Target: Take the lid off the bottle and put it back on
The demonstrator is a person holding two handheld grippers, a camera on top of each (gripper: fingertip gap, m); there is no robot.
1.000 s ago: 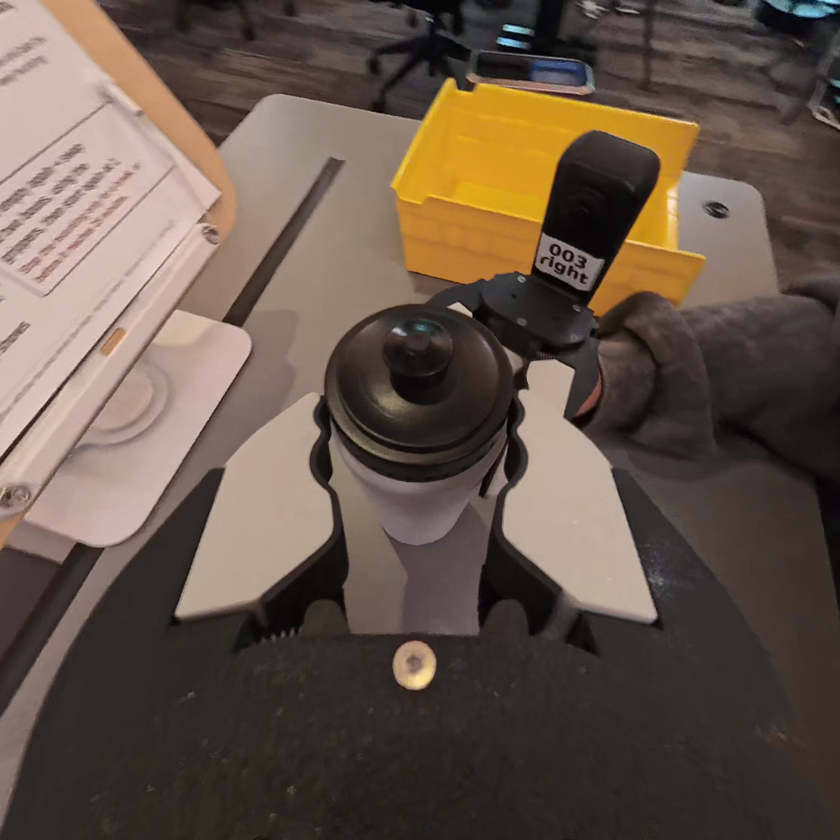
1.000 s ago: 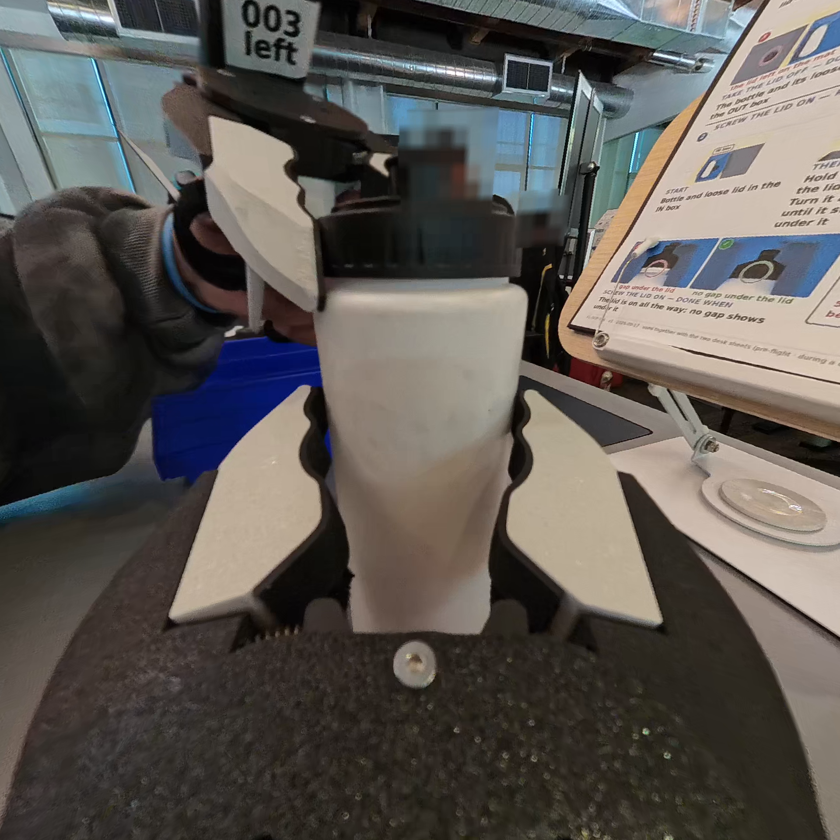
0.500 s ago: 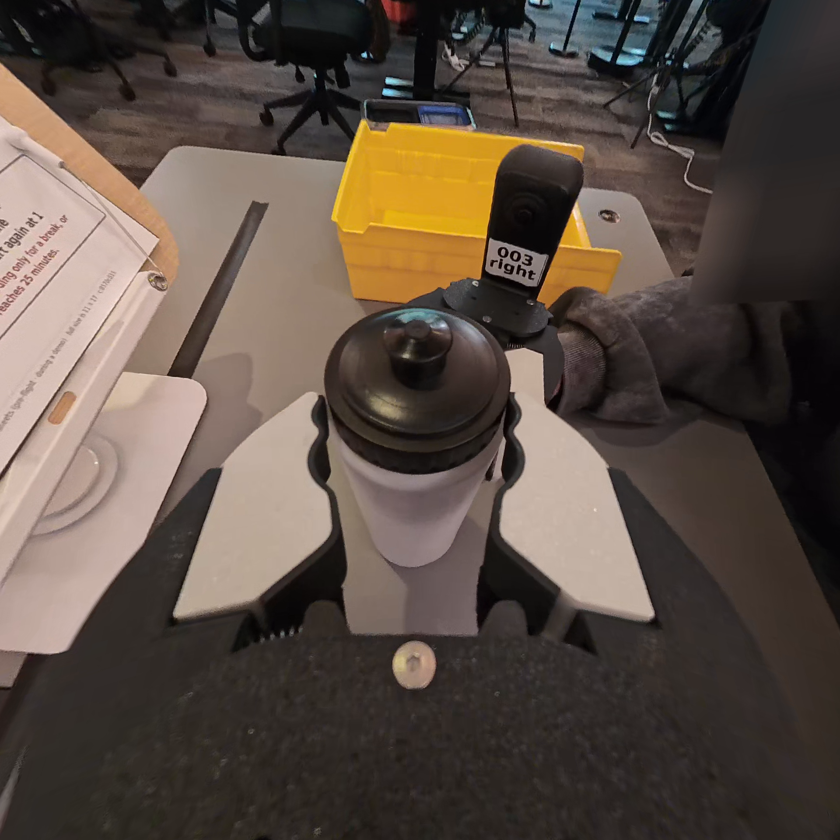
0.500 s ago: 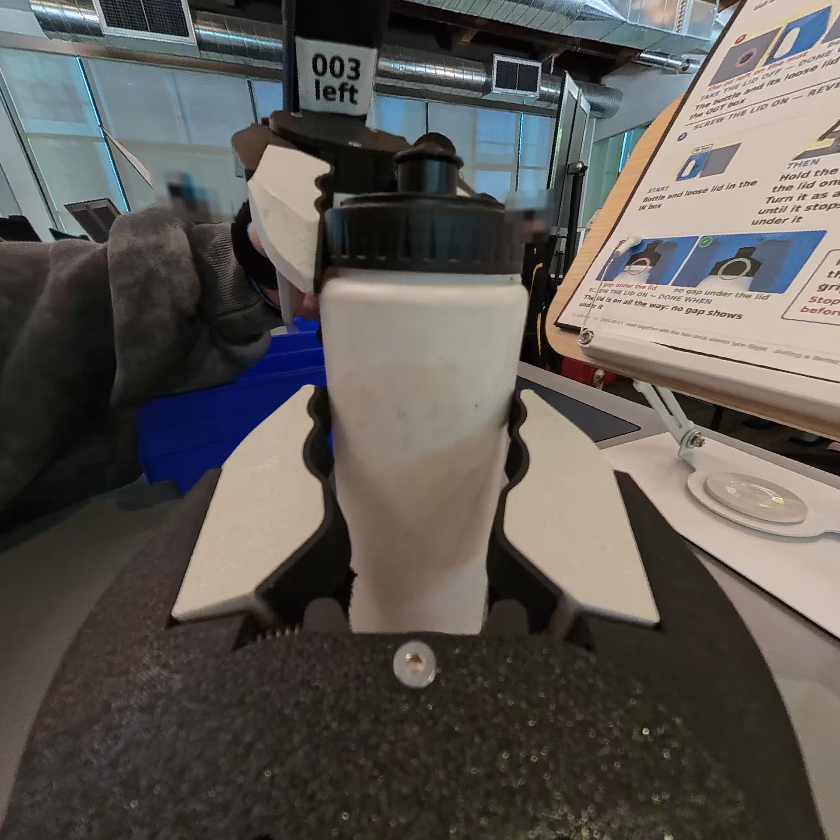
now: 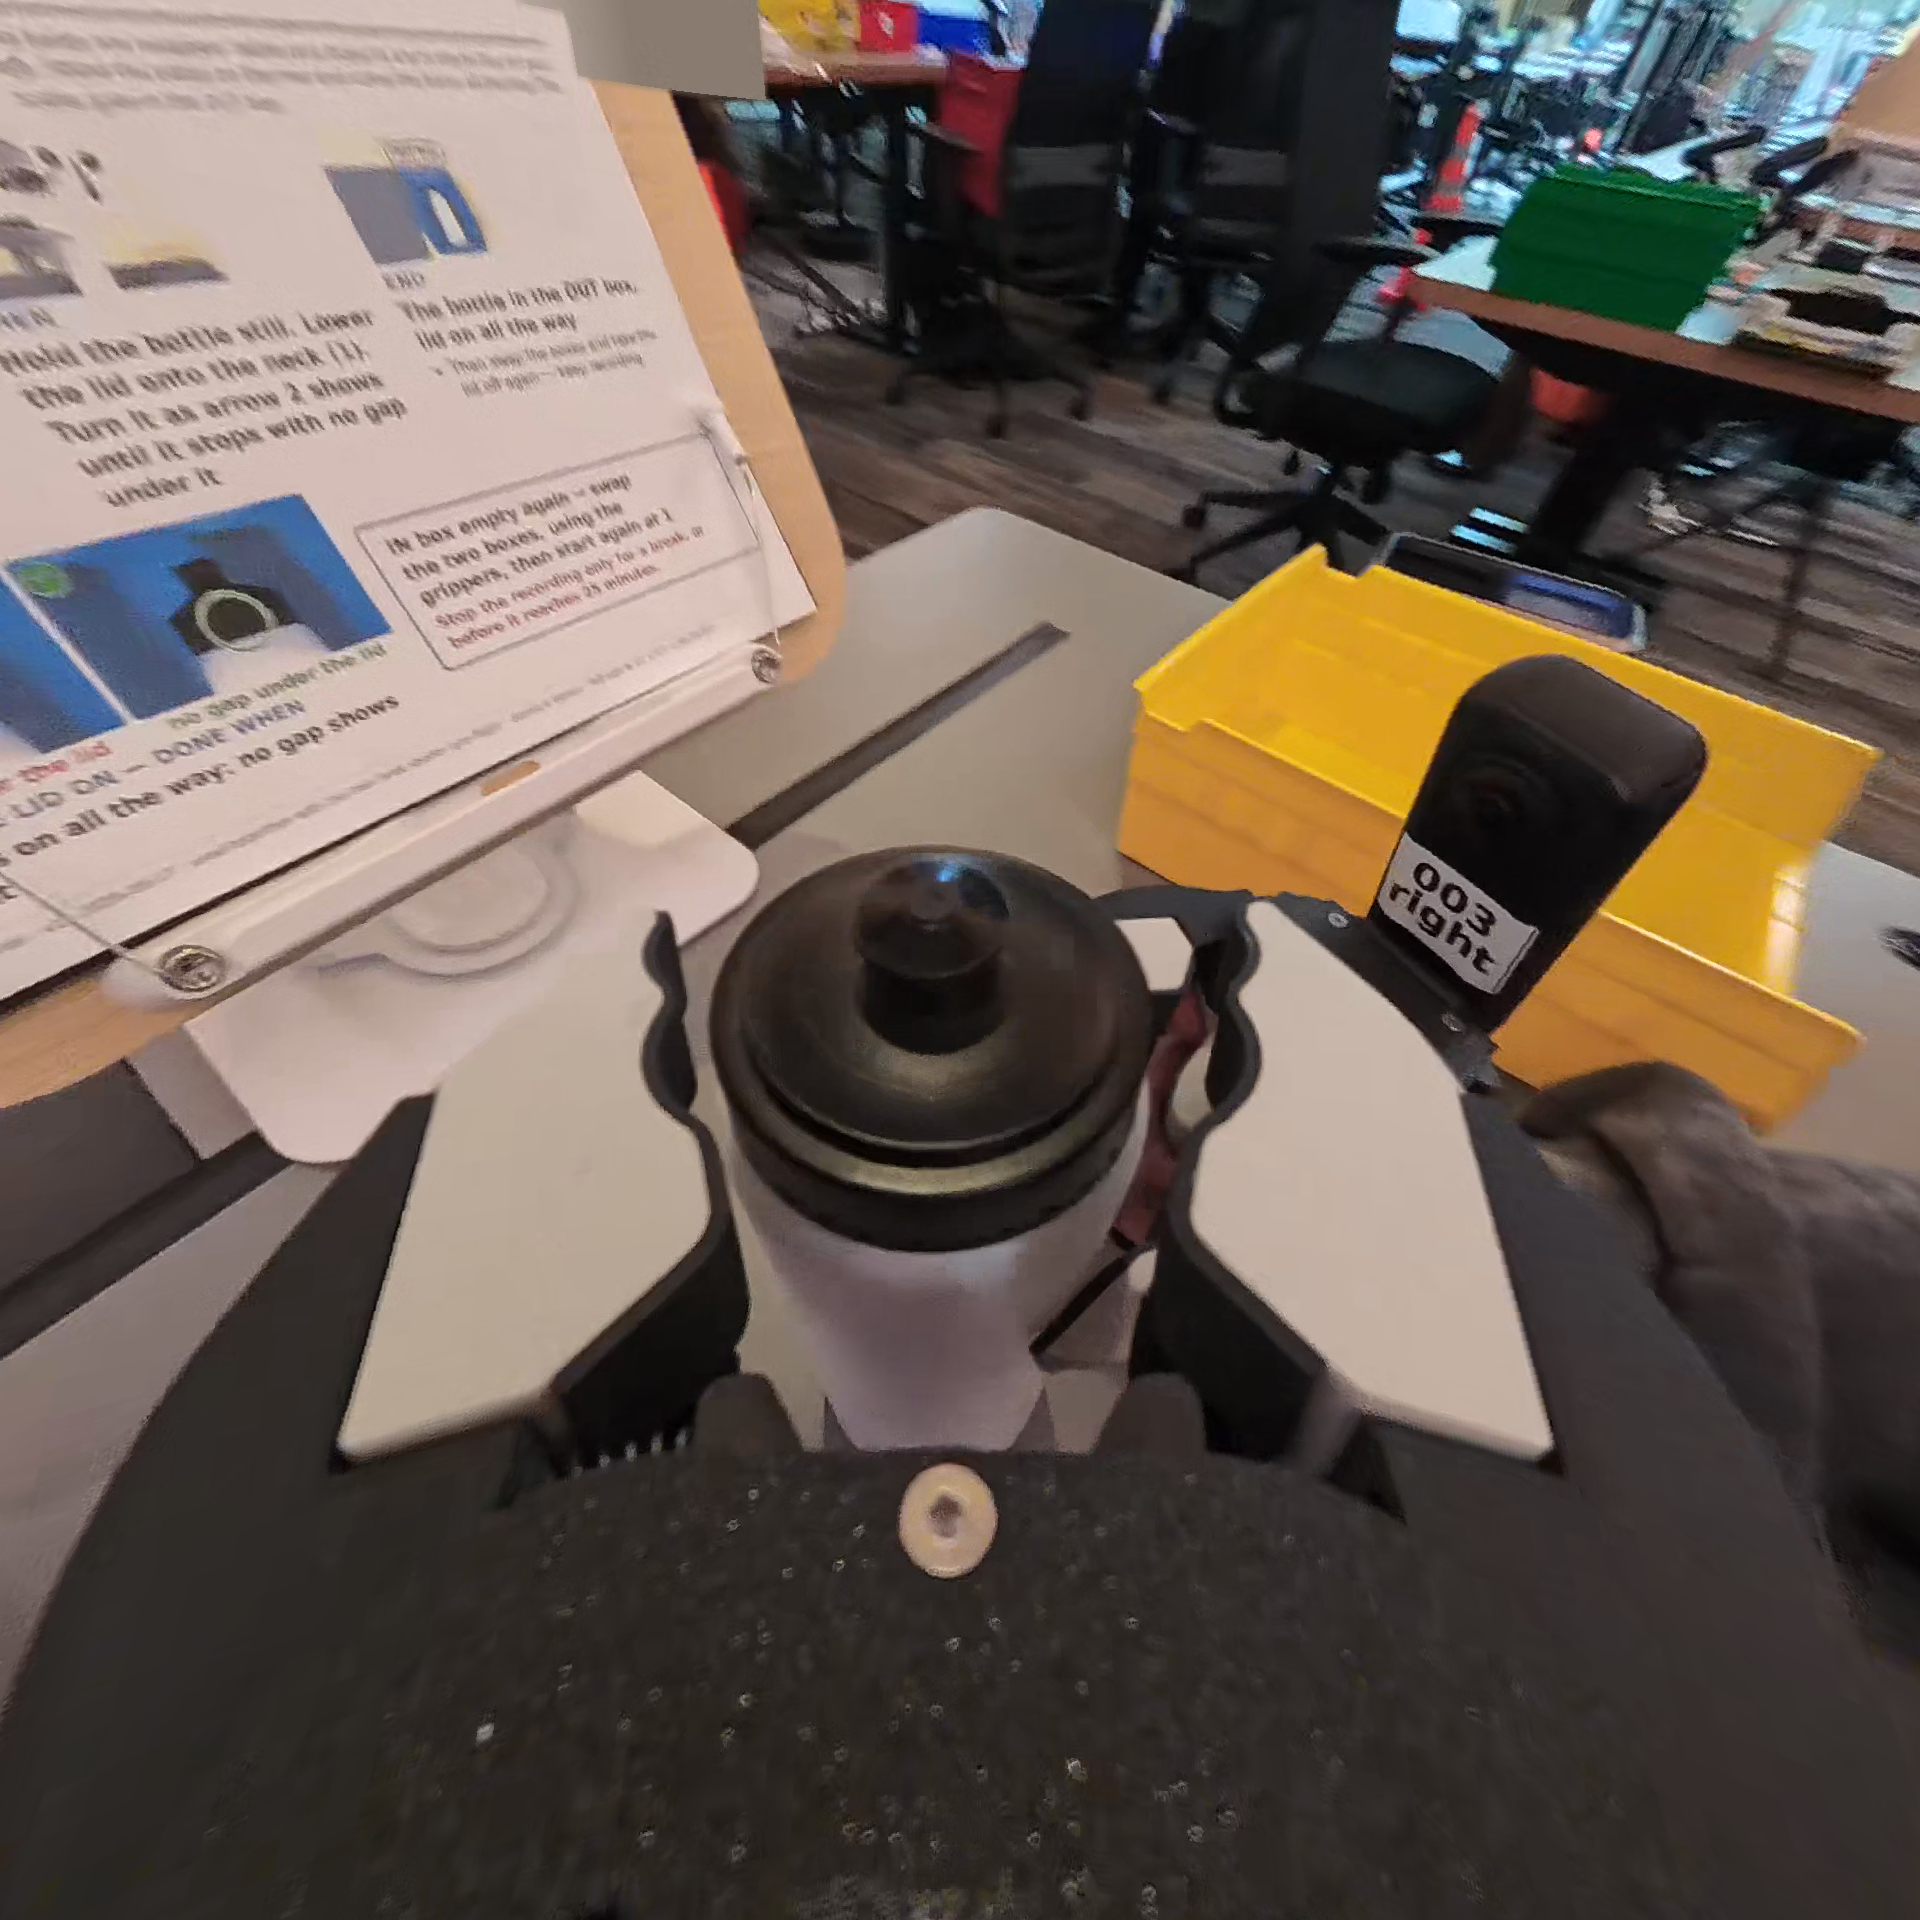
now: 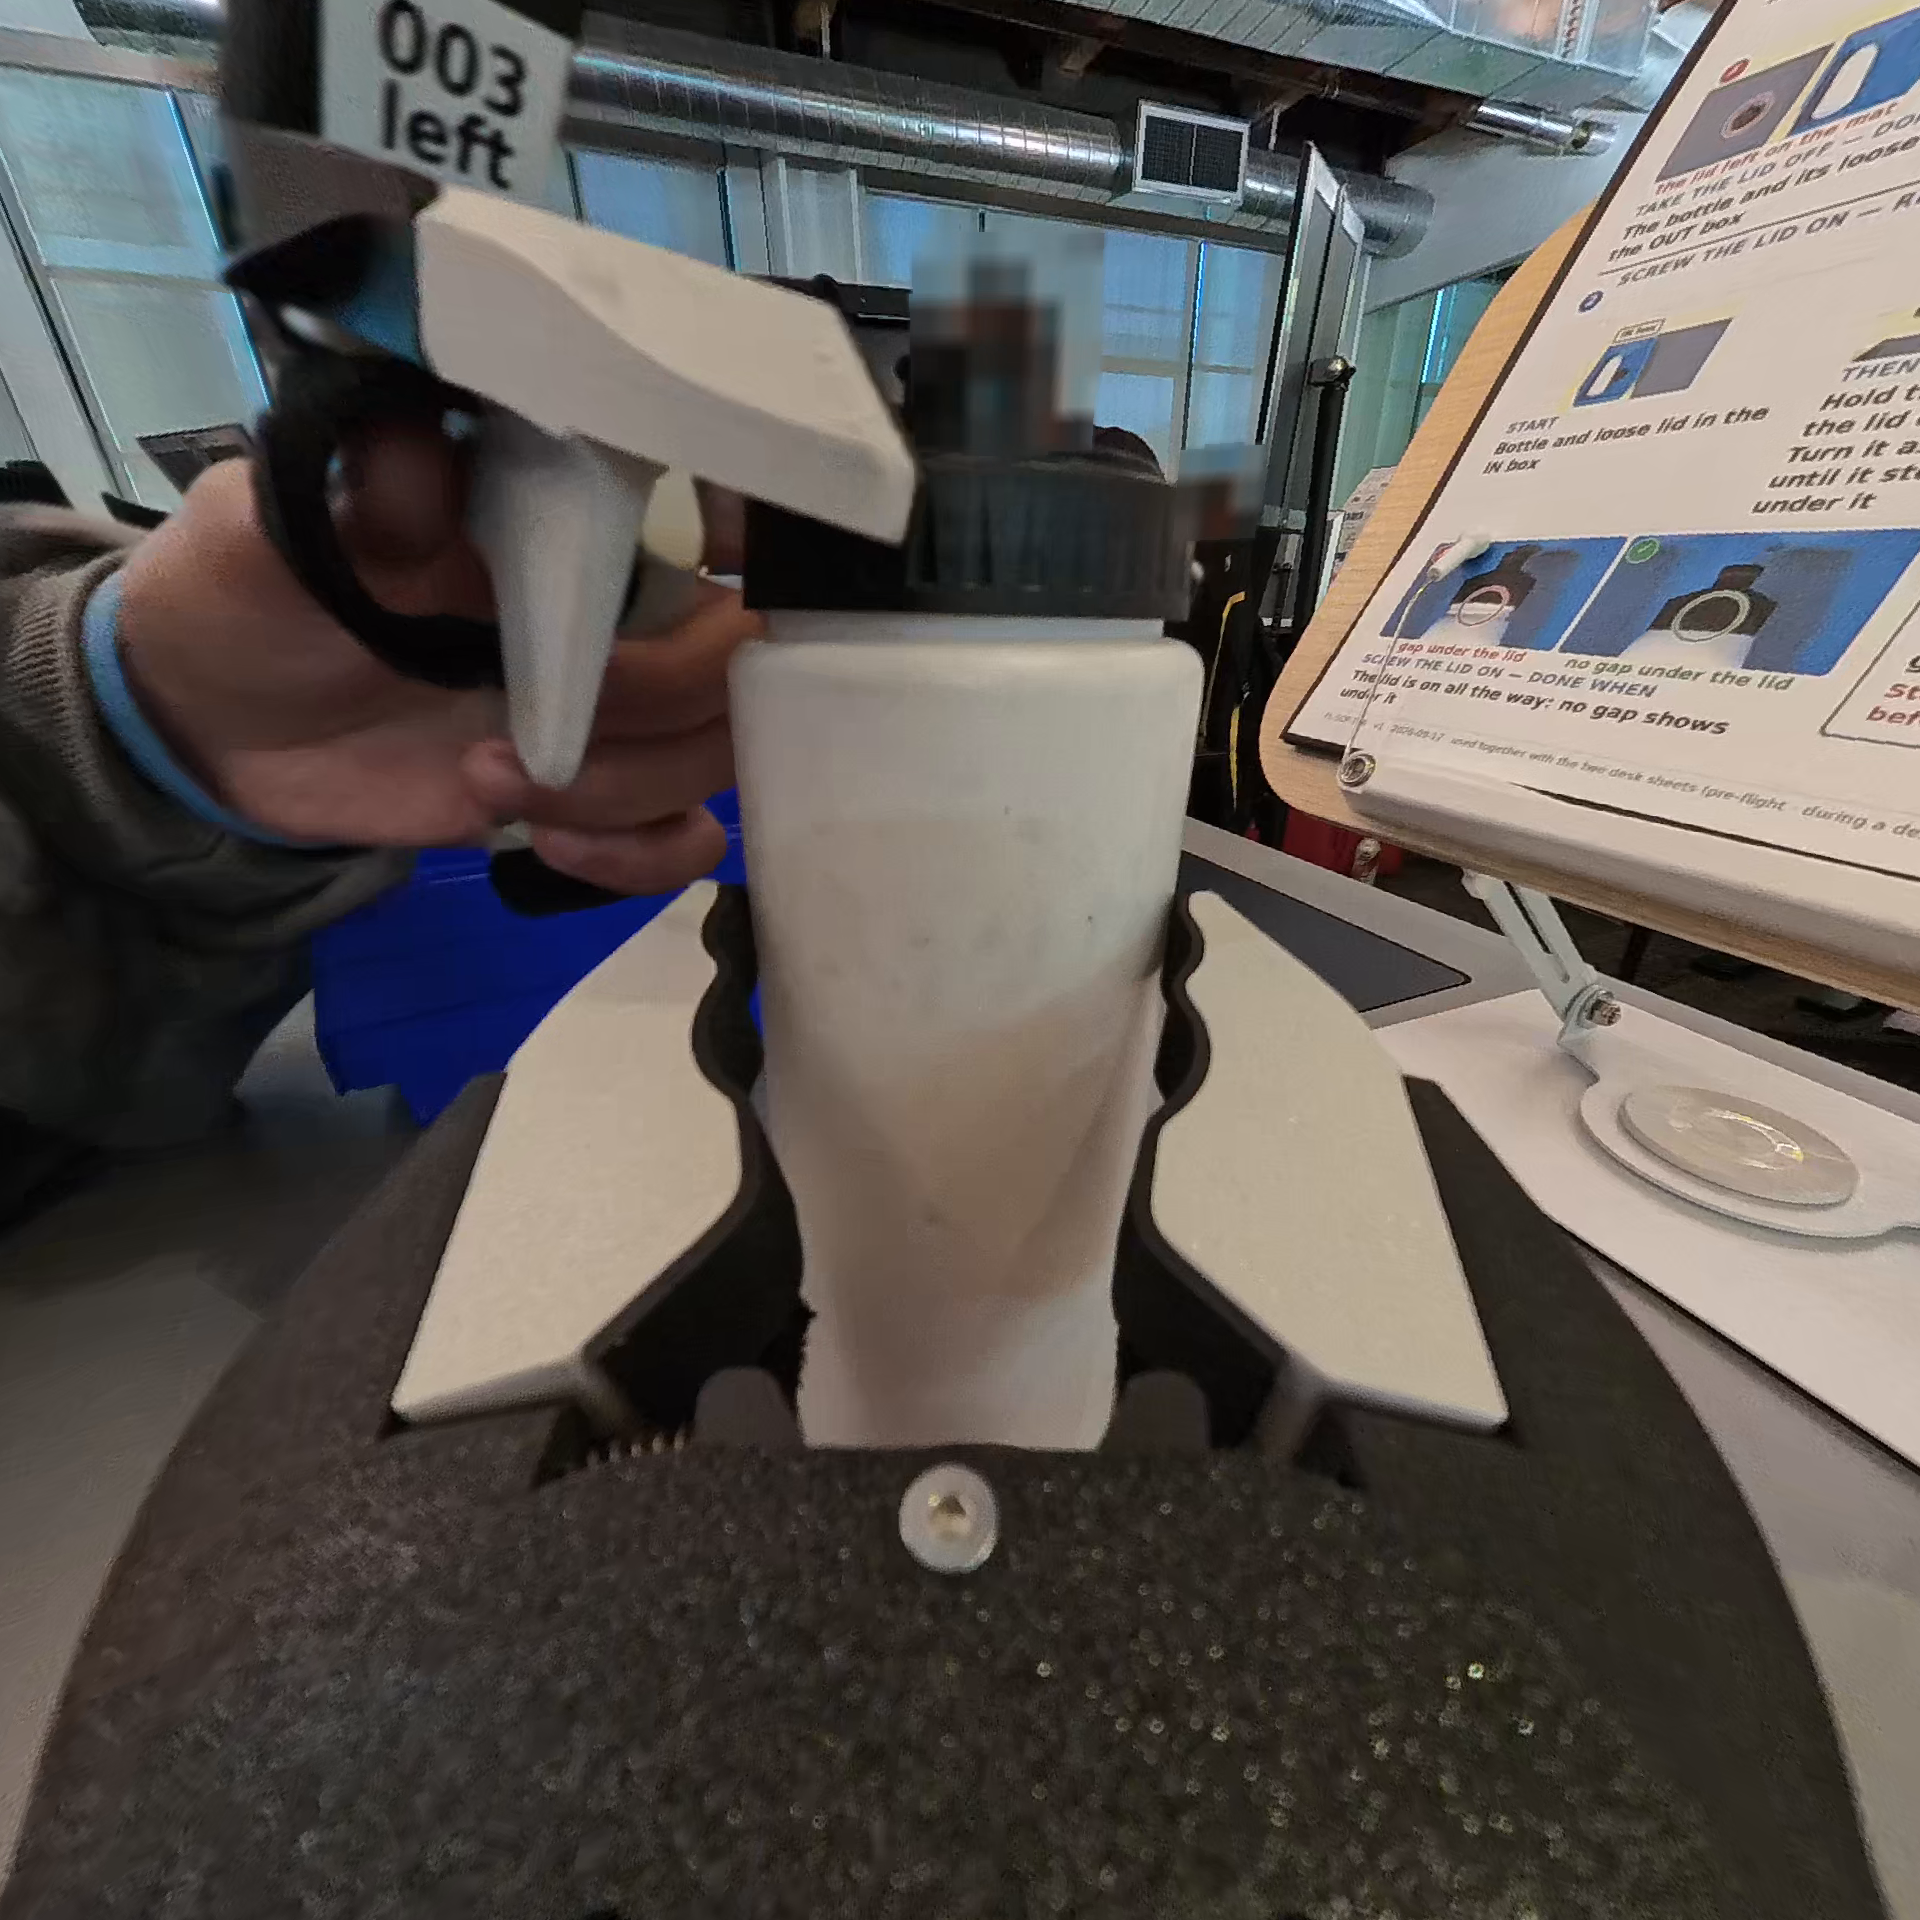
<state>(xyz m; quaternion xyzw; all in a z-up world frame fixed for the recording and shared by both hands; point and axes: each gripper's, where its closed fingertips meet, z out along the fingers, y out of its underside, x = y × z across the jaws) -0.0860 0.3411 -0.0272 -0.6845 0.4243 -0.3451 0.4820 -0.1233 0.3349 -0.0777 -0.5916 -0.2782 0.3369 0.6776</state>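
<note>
A white bottle (image 6: 956, 935) stands upright with a black lid (image 6: 1049, 540) on its neck. My right gripper (image 6: 956, 966) is shut on the bottle's body, one finger on each side. In the left wrist view my left gripper (image 5: 940, 977) straddles the lid (image 5: 930, 1039) from above. Its jaws stand a little wider than the lid, with a gap on the right side. The bottle's body (image 5: 914, 1320) shows below the lid. In the right wrist view a left gripper finger (image 6: 644, 353) slants across the lid's left side. A blurred patch hides the lid's spout there.
A yellow bin (image 5: 1299, 707) stands on the grey table (image 5: 987, 707) beyond the bottle. A blue bin (image 6: 468, 987) is behind the left hand. An instruction board (image 5: 312, 416) on a white stand base (image 6: 1714, 1153) rises close beside the bottle. Office chairs stand beyond the table.
My left gripper has swung round the lid towards the board and its jaws have widened off the lid. My right gripper still holds the bottle in place.
</note>
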